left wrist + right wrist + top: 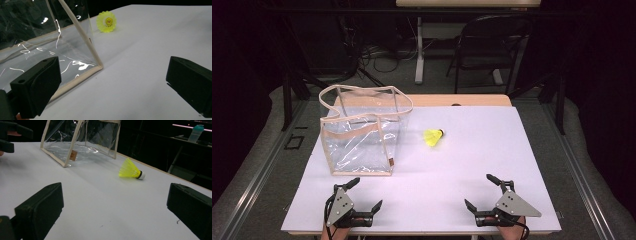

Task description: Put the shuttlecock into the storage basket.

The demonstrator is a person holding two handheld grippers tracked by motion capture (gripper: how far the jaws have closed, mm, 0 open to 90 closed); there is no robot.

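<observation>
1. The shuttlecock (434, 137) is yellow with a white cork tip. It lies on its side on the white table (482, 165), just right of the bag.
2. The bag (362, 131) is clear plastic with beige trim. It stands upright, open at top.

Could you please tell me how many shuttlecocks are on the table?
1: a yellow shuttlecock lies on its side just right of the clear bag, which looks empty.

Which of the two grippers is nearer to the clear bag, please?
The left gripper is nearer: it sits just in front of the clear bag, near its front edge. The right gripper rests far across the table, beyond the yellow shuttlecock.
</observation>
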